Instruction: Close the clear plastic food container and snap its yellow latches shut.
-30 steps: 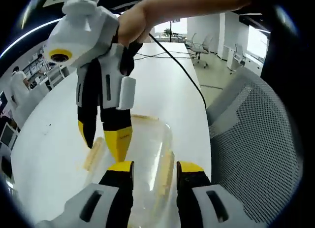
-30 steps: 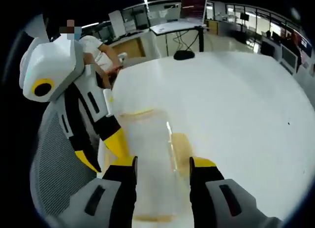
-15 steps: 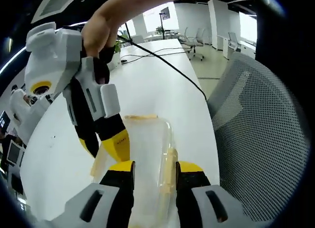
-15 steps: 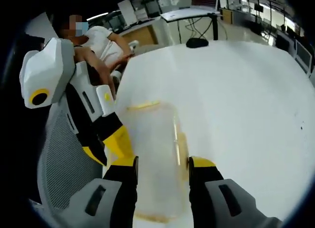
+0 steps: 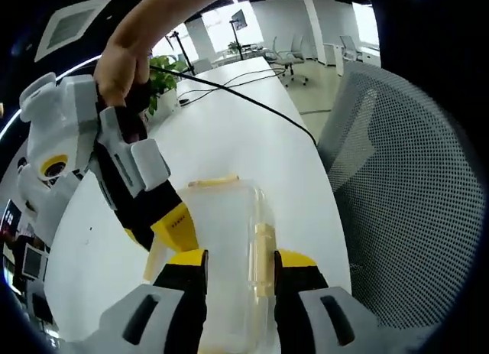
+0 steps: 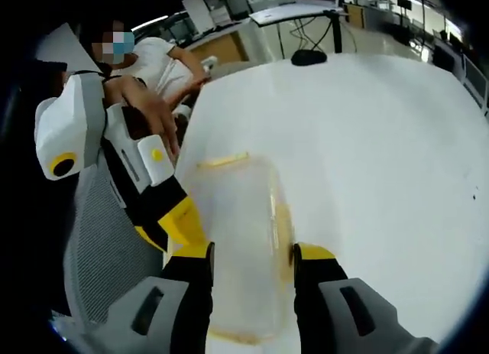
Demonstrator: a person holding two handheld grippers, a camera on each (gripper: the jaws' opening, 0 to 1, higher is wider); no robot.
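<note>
Left gripper view, nearest first: left gripper (image 5: 233, 264) rises from the bottom edge, jaws parted, nothing clamped between them. In the gap and running away from it lies the clear plastic food container (image 5: 221, 254), flat on the white table (image 5: 229, 140). Lid looks down on the body; no contents can be made out through the plastic. A yellow latch (image 5: 264, 247) runs along the container's right long side, just inside the right jaw tip. Another yellow latch strip (image 5: 214, 182) lies across the far short end. On the container's left side, the right gripper (image 5: 164, 233) comes down at a slant, its yellow tips at the left edge; whether they touch the plastic cannot be told. A hand (image 5: 122, 67) grips its white body. Farther off: a black cable (image 5: 252, 102) trailing across the table, a mesh chair back (image 5: 405, 193) at right, a potted plant (image 5: 160, 82) beyond the table.

Right gripper view: right gripper (image 6: 252, 256) jaws spread apart, holding nothing, straddling the container (image 6: 237, 247) lengthwise. Side latch (image 6: 283, 228) sits near the right jaw; end latch (image 6: 223, 161) at the far end. Left gripper (image 6: 172, 224) leans in from the left, tips by the container's edge. Past it, a seated person (image 6: 164, 67); a dark object (image 6: 309, 57) at the table's far edge.
</note>
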